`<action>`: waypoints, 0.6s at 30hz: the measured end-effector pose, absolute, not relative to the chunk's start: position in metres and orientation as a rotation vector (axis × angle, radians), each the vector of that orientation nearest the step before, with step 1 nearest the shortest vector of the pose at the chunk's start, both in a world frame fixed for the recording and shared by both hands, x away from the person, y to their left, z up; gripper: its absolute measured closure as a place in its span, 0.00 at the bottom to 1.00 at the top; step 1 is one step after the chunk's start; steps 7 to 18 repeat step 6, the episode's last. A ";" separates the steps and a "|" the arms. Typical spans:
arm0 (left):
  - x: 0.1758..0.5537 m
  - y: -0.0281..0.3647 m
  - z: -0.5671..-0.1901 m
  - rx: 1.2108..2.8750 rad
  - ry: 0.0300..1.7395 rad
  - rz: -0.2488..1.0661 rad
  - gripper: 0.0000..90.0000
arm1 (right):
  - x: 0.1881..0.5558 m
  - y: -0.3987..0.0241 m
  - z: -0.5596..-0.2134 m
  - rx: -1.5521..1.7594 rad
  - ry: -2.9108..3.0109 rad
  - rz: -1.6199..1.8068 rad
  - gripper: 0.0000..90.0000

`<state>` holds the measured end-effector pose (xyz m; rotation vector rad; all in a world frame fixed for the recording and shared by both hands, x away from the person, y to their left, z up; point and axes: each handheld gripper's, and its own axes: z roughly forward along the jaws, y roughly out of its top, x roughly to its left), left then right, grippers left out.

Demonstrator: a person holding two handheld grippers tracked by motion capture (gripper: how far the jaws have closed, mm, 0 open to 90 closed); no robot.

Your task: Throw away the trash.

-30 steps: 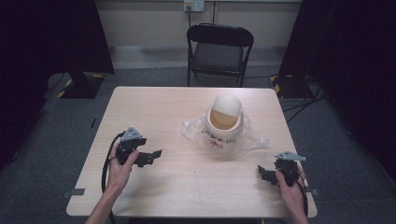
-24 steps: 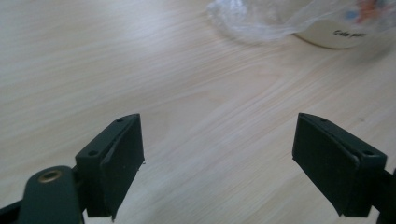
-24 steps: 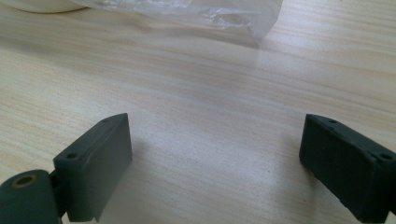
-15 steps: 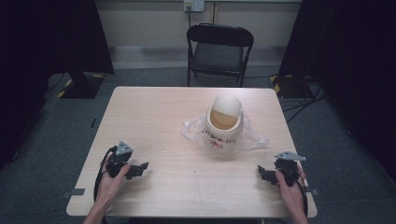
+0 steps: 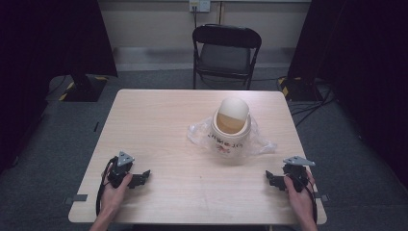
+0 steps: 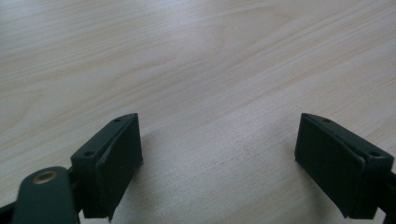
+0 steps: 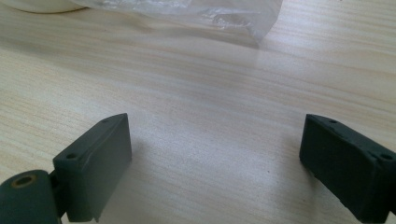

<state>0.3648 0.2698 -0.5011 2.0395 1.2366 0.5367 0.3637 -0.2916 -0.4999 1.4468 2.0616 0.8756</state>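
Dark curtains ring the wooden table. Nearer the person than the white tub on clear plastic, left gripper and right gripper rest, jaws apart, empty. Seemingly nothing begun; reaching the tub looks next.

Left gripper and right gripper rest low, jaws spread wide.
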 end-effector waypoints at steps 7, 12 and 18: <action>0.368 0.269 -0.502 2.034 1.238 0.532 0.10 | 0.364 -0.292 -0.500 1.446 2.062 0.876 0.09; 0.368 0.269 -0.502 2.034 1.238 0.532 0.10 | 0.364 -0.292 -0.500 1.446 2.062 0.876 0.09; 0.368 0.269 -0.502 2.034 1.238 0.532 0.10 | 0.364 -0.292 -0.500 1.446 2.062 0.876 0.09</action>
